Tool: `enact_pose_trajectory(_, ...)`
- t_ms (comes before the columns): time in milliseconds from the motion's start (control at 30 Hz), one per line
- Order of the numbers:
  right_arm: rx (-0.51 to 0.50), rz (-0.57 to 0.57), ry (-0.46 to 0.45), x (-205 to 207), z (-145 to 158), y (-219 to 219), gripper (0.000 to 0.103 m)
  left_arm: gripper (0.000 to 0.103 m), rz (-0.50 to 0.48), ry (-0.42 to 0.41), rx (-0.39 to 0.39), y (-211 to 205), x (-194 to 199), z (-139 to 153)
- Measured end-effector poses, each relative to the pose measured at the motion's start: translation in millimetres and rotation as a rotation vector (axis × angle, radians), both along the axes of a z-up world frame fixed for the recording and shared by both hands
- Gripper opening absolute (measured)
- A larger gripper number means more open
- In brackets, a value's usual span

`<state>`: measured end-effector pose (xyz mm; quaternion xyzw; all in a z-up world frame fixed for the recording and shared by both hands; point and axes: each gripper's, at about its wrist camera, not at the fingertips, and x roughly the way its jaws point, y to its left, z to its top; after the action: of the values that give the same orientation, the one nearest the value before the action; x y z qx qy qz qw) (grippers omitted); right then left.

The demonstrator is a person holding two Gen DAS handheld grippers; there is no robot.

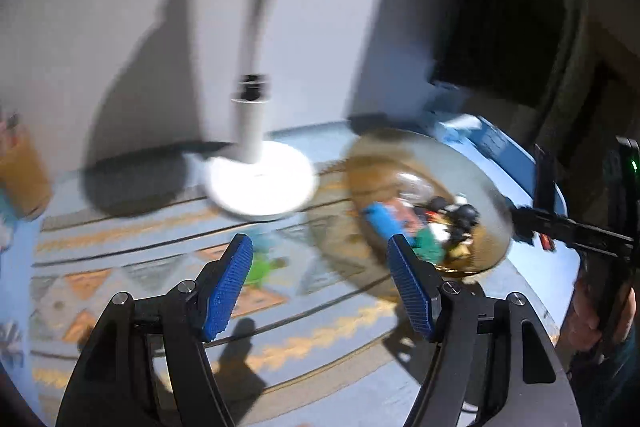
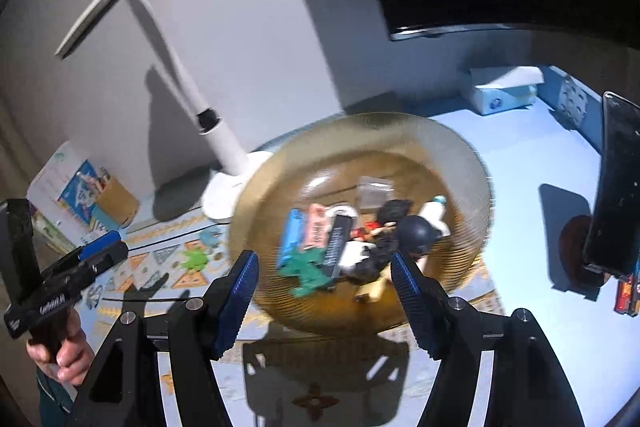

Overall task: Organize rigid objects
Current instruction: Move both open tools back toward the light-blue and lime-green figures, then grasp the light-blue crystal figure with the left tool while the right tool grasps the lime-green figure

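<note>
Pale grey wall backs a light blue worktop partly covered by a patterned cloth in orange, grey and blue. A white desk lamp stands at the back on a round base, lighting the scene from above.

Small rigid toys and odds and ends are gathered in a wide amber glass bowl on the cloth: a blue block, a pink piece, a dark green figure, a black bar and black-and-white figures among them. The bowl seems to serve as the collecting place. A light green toy lies outside it on the cloth, likely left to be sorted.

The right tool hangs just in front of the bowl, jaws apart, nothing between them. The left tool is held over the cloth between the light green toy and the bowl, jaws likewise apart and empty. A hand grips its handle.

A dark phone is propped upright on a stand at the right. A tissue box sits at the back, and a brown pen cup at the left beside a printed card. White lettering on the left tool's body and on the black bar is too blurred to read.
</note>
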<state>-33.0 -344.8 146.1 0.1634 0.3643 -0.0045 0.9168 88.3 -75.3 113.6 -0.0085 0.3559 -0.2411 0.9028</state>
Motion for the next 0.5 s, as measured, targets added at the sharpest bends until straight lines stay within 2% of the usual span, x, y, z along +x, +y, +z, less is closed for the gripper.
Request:
enact_pose_trajectory(67,0.018,0.03,-0.004,1.1,1.1,13.9,0.067,0.068,0.04,0.018,-0.05,32.2,0.9,0.8)
enact_pose_trajectory(233,0.005,0.123,0.016,11.0,-6.0,61.0,0.067,0.068,0.109,0.027,-0.078,81.7,3.4,-1.0)
enact_pose_trajectory(367,-0.012,0.193,0.063,25.0,-24.0,96.6,0.067,0.068,0.109,0.053,-0.069,91.4,7.8,-15.1)
enact_pose_trajectory(500,-0.025,0.258,0.119,37.1,-50.2,135.1,0.067,0.068,0.063,0.122,-0.082,85.6,30.2,-32.0)
